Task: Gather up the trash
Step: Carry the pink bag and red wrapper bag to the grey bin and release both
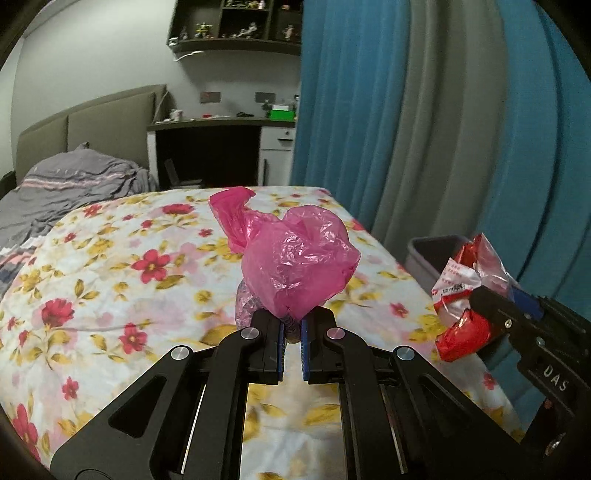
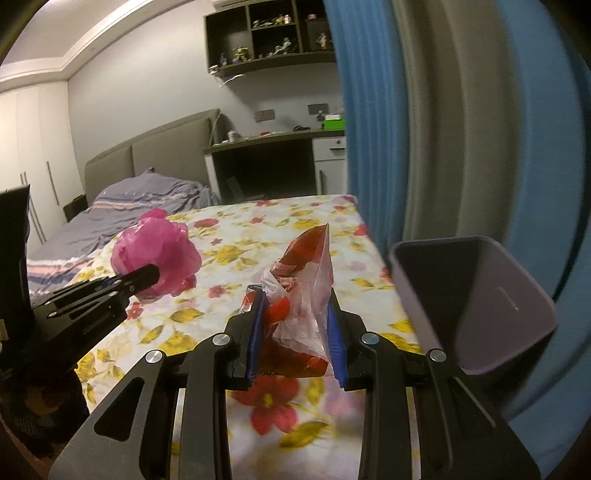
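My left gripper (image 1: 292, 325) is shut on a crumpled pink plastic bag (image 1: 295, 258) and holds it above the flowered bed cover (image 1: 110, 266). The pink bag also shows in the right wrist view (image 2: 155, 254), with the left gripper (image 2: 149, 277) coming in from the left. My right gripper (image 2: 295, 306) is shut on a red and white snack wrapper (image 2: 303, 295). In the left wrist view the wrapper (image 1: 465, 291) and right gripper (image 1: 484, 306) are at the right, near a grey-purple bin (image 1: 432, 254). The bin (image 2: 476, 295) stands open just right of the right gripper, beside the bed.
Blue and grey curtains (image 1: 424, 129) hang along the bed's right side behind the bin. A crumpled grey blanket (image 1: 70, 188) lies at the bed's far left. A desk (image 1: 221, 147) with clutter and wall shelves (image 1: 236, 26) stand at the back.
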